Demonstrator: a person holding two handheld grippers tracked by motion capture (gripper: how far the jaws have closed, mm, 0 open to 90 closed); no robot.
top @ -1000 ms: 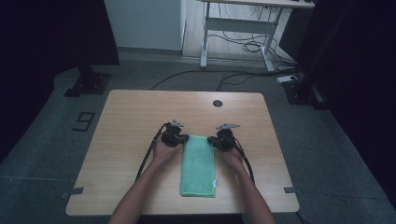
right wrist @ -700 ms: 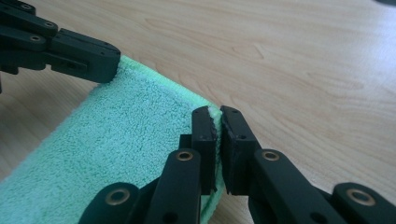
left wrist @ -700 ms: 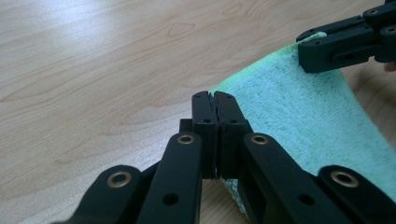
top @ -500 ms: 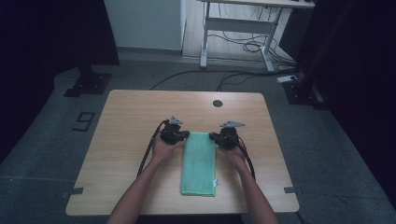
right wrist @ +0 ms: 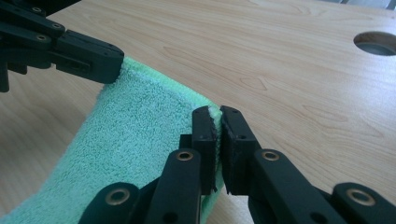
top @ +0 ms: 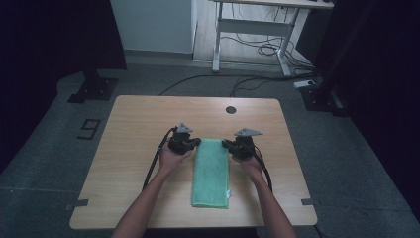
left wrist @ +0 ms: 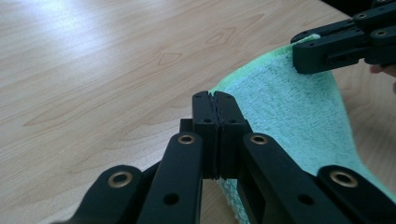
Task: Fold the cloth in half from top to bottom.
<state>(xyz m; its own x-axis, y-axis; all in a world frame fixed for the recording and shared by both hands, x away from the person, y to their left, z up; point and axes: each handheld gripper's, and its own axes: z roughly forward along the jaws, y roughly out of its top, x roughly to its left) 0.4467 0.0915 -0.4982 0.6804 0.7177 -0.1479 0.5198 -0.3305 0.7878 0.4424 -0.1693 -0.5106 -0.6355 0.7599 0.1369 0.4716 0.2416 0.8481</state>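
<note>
A green towel (top: 211, 173) lies folded into a long strip on the wooden table (top: 133, 129), running from the middle toward the near edge. My left gripper (top: 197, 143) is shut on its far left corner, and in the left gripper view the closed left gripper (left wrist: 215, 99) pinches the towel (left wrist: 289, 107) edge. My right gripper (top: 226, 144) is shut on the far right corner. In the right gripper view the right gripper (right wrist: 215, 113) clamps the towel (right wrist: 135, 135) hem. The far end of the towel hangs slightly off the table between the two grippers.
A round cable hole (top: 230, 109) sits near the table's far edge. Bare wood lies left and right of the towel. Beyond the table stand a white desk frame (top: 250, 27) with floor cables and a dark stand base (top: 93, 89).
Both grippers have risen a little with the towel's far corners, so that end now sags between them off the table. The jaws stay closed.
</note>
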